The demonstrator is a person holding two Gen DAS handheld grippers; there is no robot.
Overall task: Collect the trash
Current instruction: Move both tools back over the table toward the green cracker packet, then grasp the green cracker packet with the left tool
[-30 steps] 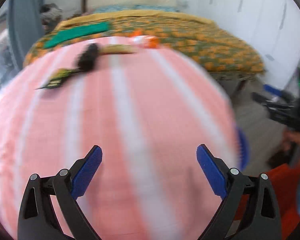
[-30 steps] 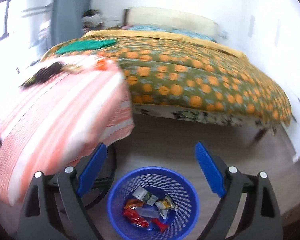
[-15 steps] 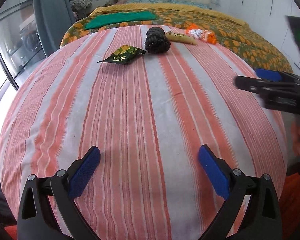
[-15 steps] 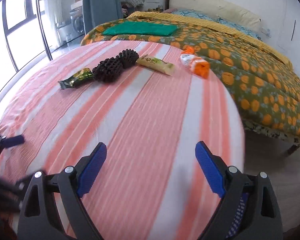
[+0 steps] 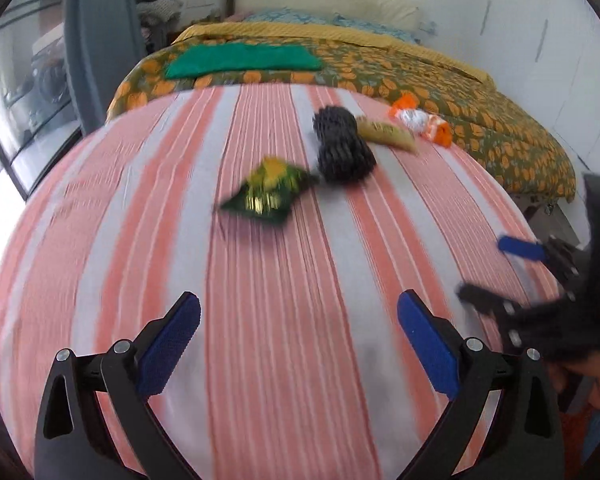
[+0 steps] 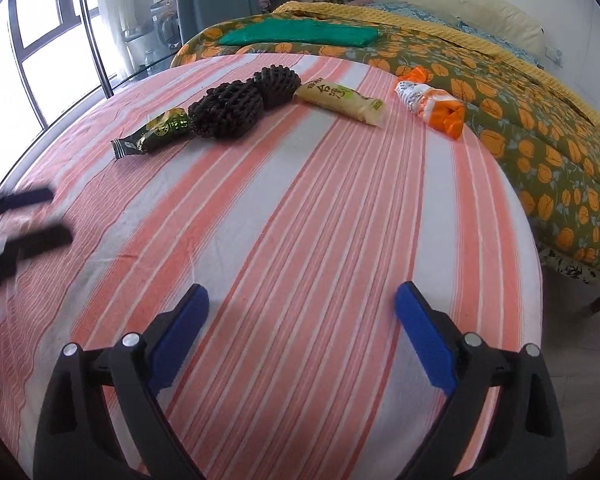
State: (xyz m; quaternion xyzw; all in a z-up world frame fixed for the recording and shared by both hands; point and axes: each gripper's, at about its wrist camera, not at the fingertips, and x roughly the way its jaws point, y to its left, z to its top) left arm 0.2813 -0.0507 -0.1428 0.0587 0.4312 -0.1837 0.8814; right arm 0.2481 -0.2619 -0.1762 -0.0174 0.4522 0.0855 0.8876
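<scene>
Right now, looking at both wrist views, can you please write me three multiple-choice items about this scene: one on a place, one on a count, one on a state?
1. Where does the black foam net lie?
A. between the green wrapper and the beige packet
B. on the flowered bedspread
C. between the fingers of the right gripper

2. How many pieces of trash lie on the striped cloth?
A. two
B. four
C. six

3. In what state is the right gripper?
A. shut on a wrapper
B. open and holding nothing
C. shut and holding nothing

Answers: 1 A, the net sits in the row with a packet at each end of it. 2 B, green wrapper, foam net, beige packet and orange-and-white wrapper. 3 B, the blue fingers stand wide apart with only cloth between them.
</scene>
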